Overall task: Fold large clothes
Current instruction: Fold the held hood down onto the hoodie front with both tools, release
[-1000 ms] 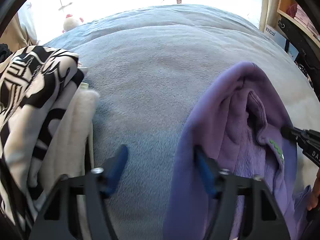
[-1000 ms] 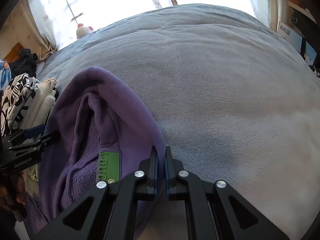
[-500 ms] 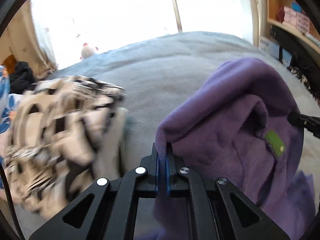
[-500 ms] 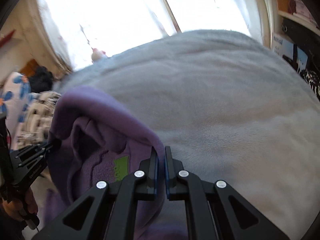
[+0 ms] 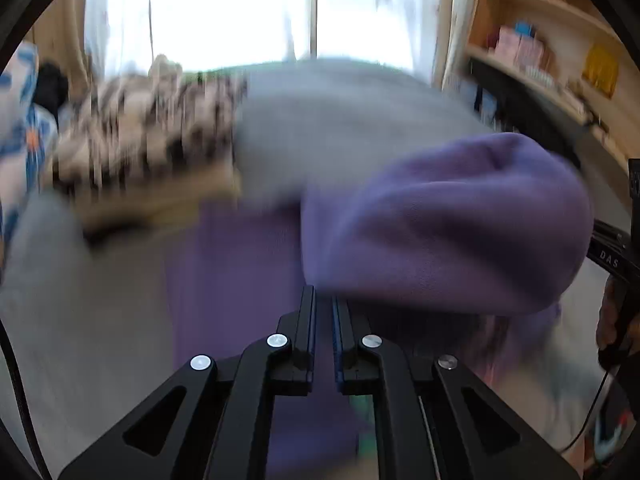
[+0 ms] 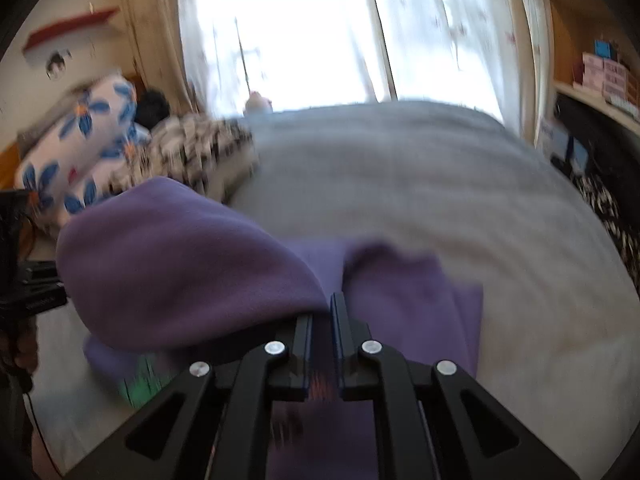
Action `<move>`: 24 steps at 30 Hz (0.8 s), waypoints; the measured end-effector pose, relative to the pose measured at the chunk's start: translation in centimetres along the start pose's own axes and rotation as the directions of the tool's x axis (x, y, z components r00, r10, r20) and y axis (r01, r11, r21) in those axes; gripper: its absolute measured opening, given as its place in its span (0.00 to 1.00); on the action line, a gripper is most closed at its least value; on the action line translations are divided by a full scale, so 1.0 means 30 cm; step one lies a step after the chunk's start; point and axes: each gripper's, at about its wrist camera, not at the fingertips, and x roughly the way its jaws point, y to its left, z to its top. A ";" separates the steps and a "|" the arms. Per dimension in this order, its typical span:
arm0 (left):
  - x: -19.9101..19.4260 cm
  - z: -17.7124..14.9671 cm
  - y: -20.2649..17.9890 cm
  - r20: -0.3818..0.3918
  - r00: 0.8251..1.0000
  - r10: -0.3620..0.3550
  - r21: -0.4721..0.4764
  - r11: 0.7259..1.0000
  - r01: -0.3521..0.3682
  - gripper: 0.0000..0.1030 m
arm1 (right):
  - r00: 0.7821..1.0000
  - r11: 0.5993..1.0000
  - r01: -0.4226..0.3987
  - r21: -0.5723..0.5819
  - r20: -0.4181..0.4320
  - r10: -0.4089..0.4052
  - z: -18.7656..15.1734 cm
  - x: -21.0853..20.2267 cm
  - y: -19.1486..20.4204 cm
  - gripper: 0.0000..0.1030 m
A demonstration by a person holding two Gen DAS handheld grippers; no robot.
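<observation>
A purple fleece garment (image 5: 440, 220) hangs lifted above the grey bed blanket (image 5: 340, 120), bulging between both grippers, its lower part trailing on the bed. My left gripper (image 5: 323, 300) is shut on one edge of the fleece. In the right wrist view the fleece (image 6: 180, 260) runs into my right gripper (image 6: 322, 308), whose jaws are starting to open while the cloth is still pinched between them. A green label (image 6: 140, 380) shows under the fold. The other gripper's body appears at each view's edge. Both views are motion-blurred.
A pile of black-and-white patterned clothes (image 6: 200, 144) lies at the bed's far left, beside a blue-flowered pillow (image 6: 80, 128). Curtained windows stand behind the bed. Wooden shelves (image 5: 540, 52) with boxes run along the right. A person's hand (image 5: 612, 320) holds the right gripper.
The left gripper closed on the fleece's edge. Both grippers rose and swept back from the bed's far side, lifting the fleece off the blanket so it now hangs between them.
</observation>
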 end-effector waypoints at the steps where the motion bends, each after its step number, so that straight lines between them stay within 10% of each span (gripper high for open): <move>1: 0.013 -0.080 0.011 -0.040 0.999 0.006 -0.022 1.000 -0.007 0.05 | 0.999 1.000 0.015 0.007 -0.046 -0.015 -0.059 0.010 -0.002 0.08; 9: -0.009 -0.310 0.063 -0.135 0.991 -0.017 -0.154 0.988 -0.004 0.10 | 0.983 0.983 0.032 0.178 -0.184 0.001 -0.297 -0.020 -0.036 0.08; 12: -0.050 -0.315 0.052 -0.106 0.992 -0.072 -0.207 0.977 0.049 0.17 | 0.980 0.979 0.014 0.206 -0.198 0.028 -0.308 -0.039 -0.011 0.10; 17: -0.088 -0.270 0.017 -0.054 0.983 -0.174 -0.256 0.954 0.155 0.29 | 0.981 0.965 -0.068 0.254 -0.162 0.111 -0.291 -0.073 0.032 0.43; 24: -0.069 -0.181 -0.026 0.009 0.946 -0.325 -0.341 0.888 0.309 0.47 | 0.976 0.950 -0.182 0.254 -0.072 0.206 -0.185 -0.084 0.126 0.45</move>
